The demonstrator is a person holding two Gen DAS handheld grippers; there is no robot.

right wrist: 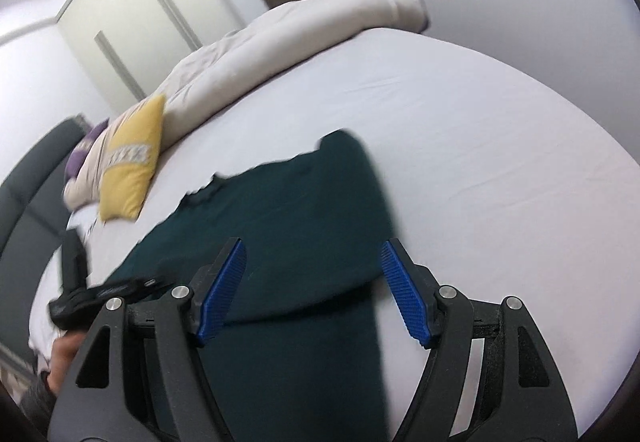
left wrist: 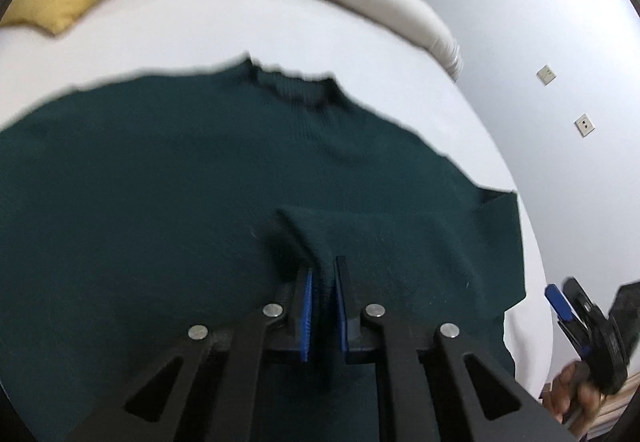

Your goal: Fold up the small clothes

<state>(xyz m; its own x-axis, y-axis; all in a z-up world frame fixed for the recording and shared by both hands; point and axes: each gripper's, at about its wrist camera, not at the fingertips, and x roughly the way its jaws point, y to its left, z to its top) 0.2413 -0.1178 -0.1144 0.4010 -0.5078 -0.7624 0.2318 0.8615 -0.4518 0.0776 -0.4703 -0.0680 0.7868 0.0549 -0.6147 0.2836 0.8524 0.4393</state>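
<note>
A dark green sweater (left wrist: 168, 186) lies spread on the white bed (left wrist: 280, 30), collar away from the person. The left gripper (left wrist: 323, 306) is clenched on a raised pinch of knit; the right gripper (right wrist: 314, 290) hovers released over its side edge. The fold should go best if the pinch is carried low and level, letting fabric drape without dragging the body.
</note>
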